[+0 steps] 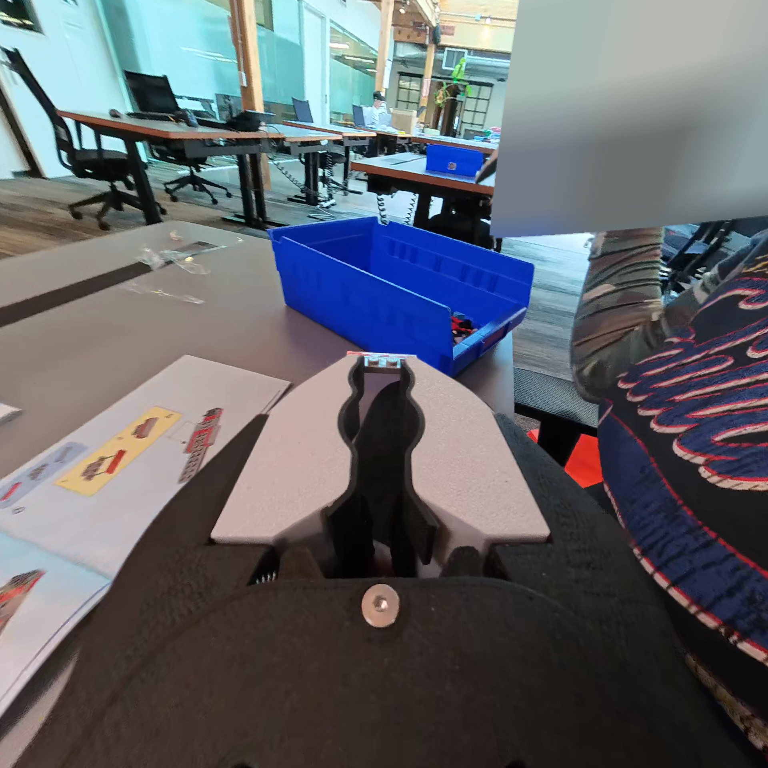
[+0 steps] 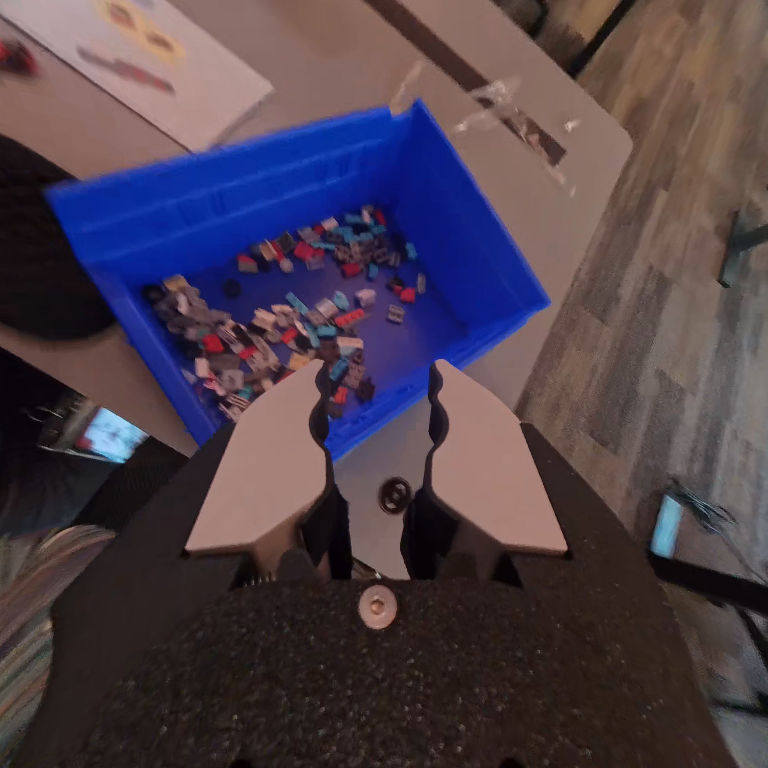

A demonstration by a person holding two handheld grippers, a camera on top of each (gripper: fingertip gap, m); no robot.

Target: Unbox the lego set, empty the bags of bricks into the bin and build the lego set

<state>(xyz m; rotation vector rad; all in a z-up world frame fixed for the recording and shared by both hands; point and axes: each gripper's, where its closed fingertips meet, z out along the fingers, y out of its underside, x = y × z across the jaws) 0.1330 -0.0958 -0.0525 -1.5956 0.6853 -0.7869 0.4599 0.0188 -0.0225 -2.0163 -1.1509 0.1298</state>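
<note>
My left gripper (image 1: 382,365) is shut on a small grey lego piece with red parts (image 1: 382,363), held above the table in front of the blue bin (image 1: 357,299). My right gripper (image 2: 376,368) is open and empty, hovering above the near end of the blue bin (image 2: 232,199), which holds several loose bricks (image 2: 291,316) in red, grey, black, white and teal. The open instruction booklet (image 1: 112,449) lies on the table left of my left gripper; it also shows in the right wrist view (image 2: 141,62) beyond the bin.
Empty clear plastic bags (image 1: 174,262) lie on the grey table (image 1: 124,332) behind the booklet, also seen past the bin (image 2: 494,104). A small black wheel (image 2: 395,494) lies on the table beneath my right gripper. A person's sleeve (image 1: 615,316) is at the right. The table edge and floor (image 2: 644,291) are right of the bin. About 35 centimetres separates my left fingertips from my right.
</note>
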